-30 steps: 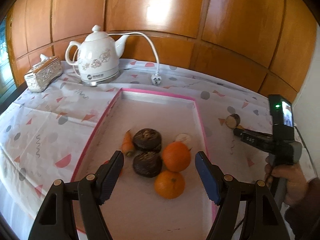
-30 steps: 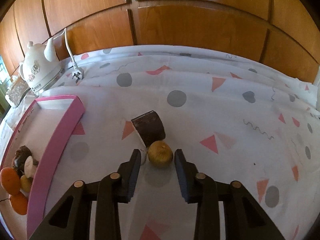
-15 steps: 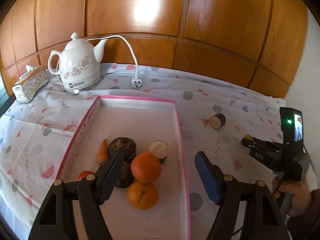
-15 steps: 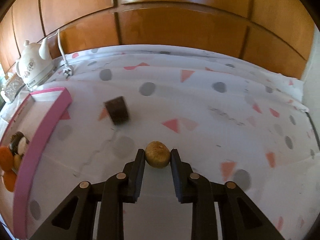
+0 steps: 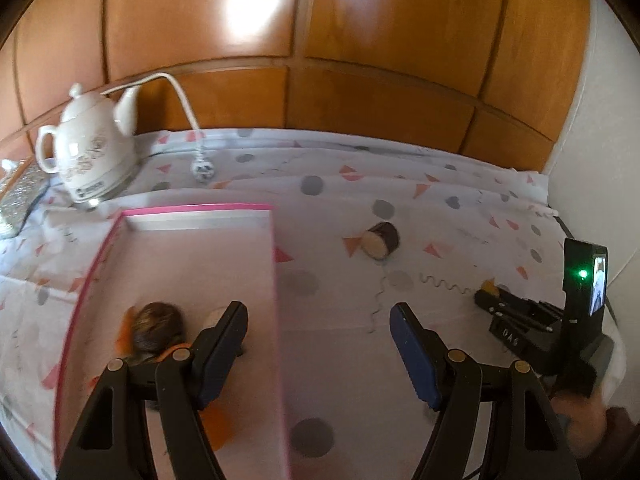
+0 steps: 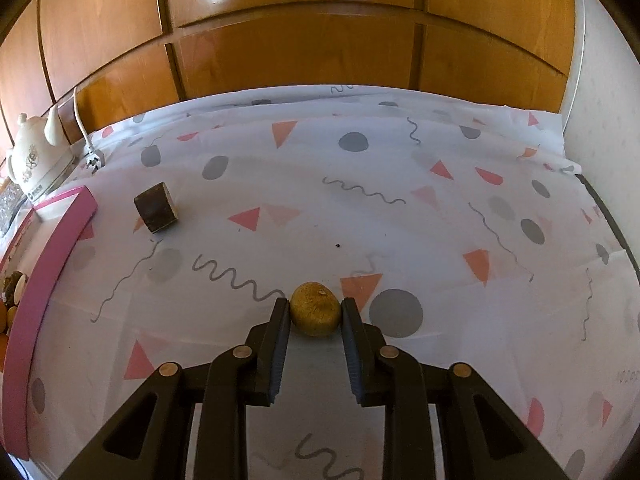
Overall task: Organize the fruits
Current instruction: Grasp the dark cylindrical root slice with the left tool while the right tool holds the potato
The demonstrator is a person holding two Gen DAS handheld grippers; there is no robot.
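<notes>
The right gripper point(image 6: 315, 312) is nearly closed, both fingers pressed against a small golden-brown fruit point(image 6: 315, 314) held above the tablecloth point(image 6: 360, 208), well right of the pink tray point(image 6: 52, 248). The left gripper point(image 5: 318, 336) is wide apart and holds nothing, straddling the tray's right rim. A dark cut piece point(image 6: 156, 207) lies just right of the tray.

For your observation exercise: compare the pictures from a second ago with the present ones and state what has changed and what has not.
The right hand-held gripper closed on the small golden-brown fruit and carried it away from the dark cut piece. The left hand-held gripper swung right, off the pink-rimmed tray, and is still open. The cut piece, tray fruits and kettle stayed put.
</notes>
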